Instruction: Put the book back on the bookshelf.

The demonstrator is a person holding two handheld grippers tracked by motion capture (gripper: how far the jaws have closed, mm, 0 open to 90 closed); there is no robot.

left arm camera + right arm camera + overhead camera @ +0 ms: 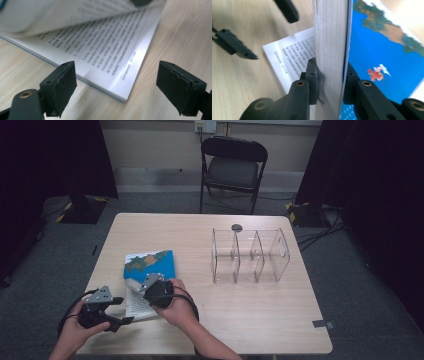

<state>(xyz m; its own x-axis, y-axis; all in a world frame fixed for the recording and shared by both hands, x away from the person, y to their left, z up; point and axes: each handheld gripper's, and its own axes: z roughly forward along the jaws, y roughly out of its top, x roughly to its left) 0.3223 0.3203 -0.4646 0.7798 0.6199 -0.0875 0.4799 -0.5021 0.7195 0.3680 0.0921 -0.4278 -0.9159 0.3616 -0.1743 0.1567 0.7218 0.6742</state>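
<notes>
Book [329,50] pages sit clamped between right fingers [313,75]; left fingers [63,85] stand apart nearby.

A bright blue cover with green and brown map-like patches and a small red and white figure is seen on the book [377,57]. Its pages [105,50] are white, printed with lines of dark text. The tabletop [240,305] is pale wood grain. The organiser [250,255] is clear. The folding chair [232,167] is black.
</notes>
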